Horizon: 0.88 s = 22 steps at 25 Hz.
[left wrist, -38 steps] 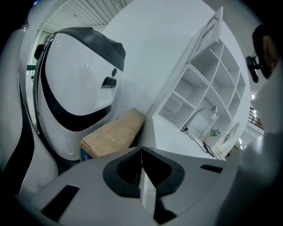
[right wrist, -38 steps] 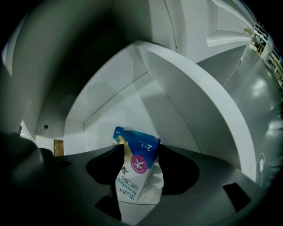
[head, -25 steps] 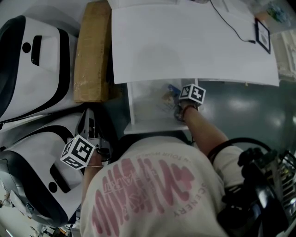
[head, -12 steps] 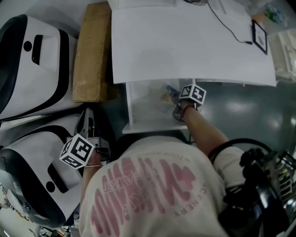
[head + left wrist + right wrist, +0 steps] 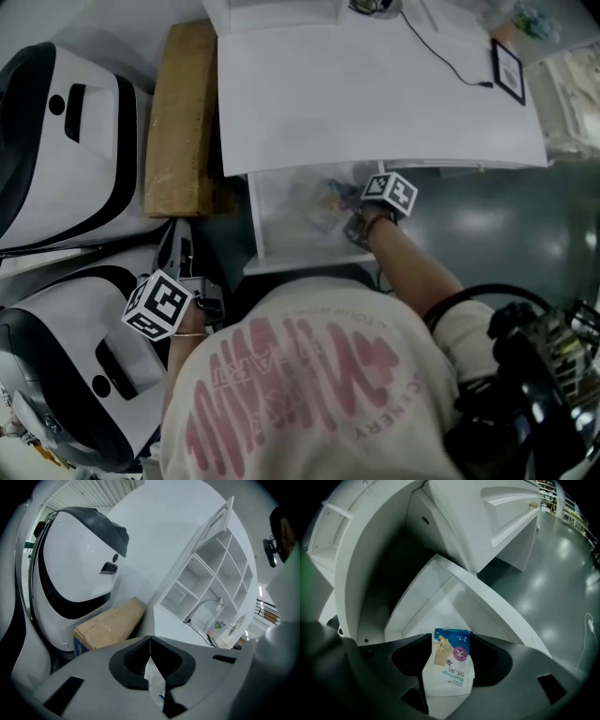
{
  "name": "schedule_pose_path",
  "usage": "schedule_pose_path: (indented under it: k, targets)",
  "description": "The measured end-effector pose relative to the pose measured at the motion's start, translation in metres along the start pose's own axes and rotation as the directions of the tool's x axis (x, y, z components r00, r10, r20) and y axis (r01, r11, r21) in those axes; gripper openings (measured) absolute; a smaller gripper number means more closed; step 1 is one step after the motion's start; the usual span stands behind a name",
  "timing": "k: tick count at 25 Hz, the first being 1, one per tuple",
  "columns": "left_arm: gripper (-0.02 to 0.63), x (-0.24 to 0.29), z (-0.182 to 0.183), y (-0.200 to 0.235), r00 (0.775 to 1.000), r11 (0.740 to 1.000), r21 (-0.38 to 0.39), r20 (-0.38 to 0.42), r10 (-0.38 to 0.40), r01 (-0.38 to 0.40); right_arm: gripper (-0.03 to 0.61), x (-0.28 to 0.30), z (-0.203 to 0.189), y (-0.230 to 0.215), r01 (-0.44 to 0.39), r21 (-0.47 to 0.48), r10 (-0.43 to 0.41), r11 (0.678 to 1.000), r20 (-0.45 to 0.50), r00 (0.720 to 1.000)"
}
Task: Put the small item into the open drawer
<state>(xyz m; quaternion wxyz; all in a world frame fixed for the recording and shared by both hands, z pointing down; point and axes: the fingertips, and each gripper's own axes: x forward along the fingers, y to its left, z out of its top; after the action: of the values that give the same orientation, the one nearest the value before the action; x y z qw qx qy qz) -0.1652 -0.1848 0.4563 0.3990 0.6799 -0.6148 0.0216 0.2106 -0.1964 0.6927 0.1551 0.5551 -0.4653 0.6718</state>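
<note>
While two big white machines point(image 5: 66, 141) fill the left side, a white desk point(image 5: 375, 94) fills the top. A brown box point(image 5: 183, 122) lies between them. The open drawer point(image 5: 267, 225) sticks out from under the desk. The right gripper point(image 5: 356, 223) hangs over the drawer, its jaws squeezed onto a small bandage packet point(image 5: 449, 667). The left gripper point(image 5: 150, 641) sits low by the machines, its jaws pressed together on a thin white slip point(image 5: 153, 679).

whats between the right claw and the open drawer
Only the bandage packet the right claw holds; the drawer floor past it looks bare, in the right gripper view.
</note>
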Motion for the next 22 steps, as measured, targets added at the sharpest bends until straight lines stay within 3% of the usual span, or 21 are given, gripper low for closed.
schedule_pose_path:
  k: [14,22]
  targets:
    - [0.031,-0.005,0.011,-0.029,0.989,0.988,0.028,0.001,-0.15,0.15,0.221,-0.07,0.003,0.022,-0.144,0.173,0.114,0.974,0.176,0.978]
    - [0.031,-0.028,0.02,-0.037,0.976,0.974,0.057,0.006,-0.22,0.219,0.144,-0.119,-0.003,0.03,-0.205,0.175,0.137,0.963,0.339,0.931]
